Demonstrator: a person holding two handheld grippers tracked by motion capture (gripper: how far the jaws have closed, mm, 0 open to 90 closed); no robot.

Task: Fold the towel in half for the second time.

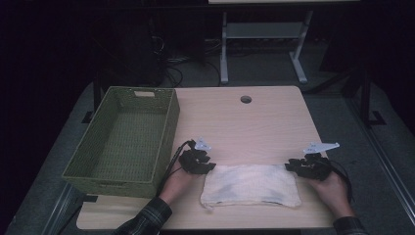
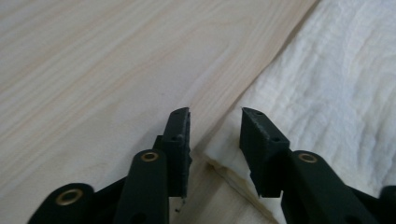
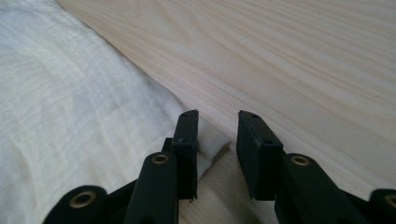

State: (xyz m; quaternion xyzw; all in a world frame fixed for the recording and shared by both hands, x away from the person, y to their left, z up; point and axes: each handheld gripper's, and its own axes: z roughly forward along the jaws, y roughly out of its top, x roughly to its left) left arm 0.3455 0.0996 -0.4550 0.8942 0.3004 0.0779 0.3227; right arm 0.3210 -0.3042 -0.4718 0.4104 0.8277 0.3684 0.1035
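Note:
A white folded cloth [image 1: 249, 185] lies flat on the wooden table [image 1: 244, 125] near its front edge. My left gripper [image 1: 206, 165] is low at the cloth's far left corner. In the left gripper view the left gripper [image 2: 215, 116] stands open, and the cloth [image 2: 327, 79] has its corner in the gap between the jaws, the pads apart from it. My right gripper [image 1: 292, 165] is at the far right corner. In the right gripper view the right gripper [image 3: 218, 119] is open too, with the cloth [image 3: 60, 93] corner lying by its left jaw.
A green woven basket [image 1: 100, 178] stands empty on the left part of the table, close to my left hand. A round cable hole [image 1: 245, 99] is at the far middle. Bare wood stretches behind the cloth. A white desk frame [image 1: 224, 54] stands on the floor beyond.

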